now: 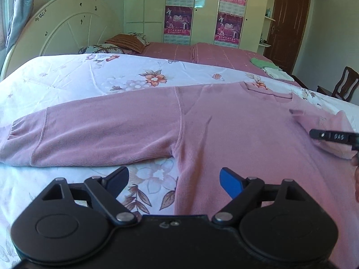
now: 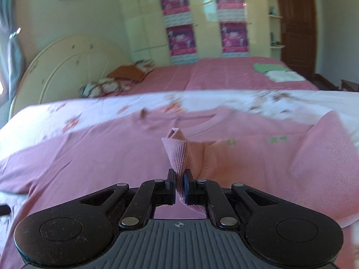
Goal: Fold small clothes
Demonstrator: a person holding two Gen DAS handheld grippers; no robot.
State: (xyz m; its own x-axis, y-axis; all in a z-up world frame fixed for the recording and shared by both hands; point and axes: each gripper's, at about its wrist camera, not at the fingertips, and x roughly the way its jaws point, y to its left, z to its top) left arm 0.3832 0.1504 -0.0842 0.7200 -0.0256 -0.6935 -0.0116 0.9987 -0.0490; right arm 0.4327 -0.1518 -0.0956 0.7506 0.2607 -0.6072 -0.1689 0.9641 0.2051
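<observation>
Bedroom light falls across a white floral quilt [image 1: 67,74] as we work from its near edge. Our right gripper [image 2: 179,188], at the lower centre of its frame, is pinching a raised fold of the pink sweater [image 1: 235,134], the cloth standing up in a peak between its fingers. Our left gripper [image 1: 174,180], low in its own frame, is spread wide with nothing between its fingers, poised over the sweater's side edge. Outward, the sweater lies flat on the quilt, one sleeve [image 1: 89,130] stretched toward the left edge of the frame. Beyond, at upper right, we see folded green and white clothes [image 1: 269,67] on the pink bedsheet [image 1: 213,53], pillows [image 1: 116,44] by the cream headboard [image 1: 67,27].
</observation>
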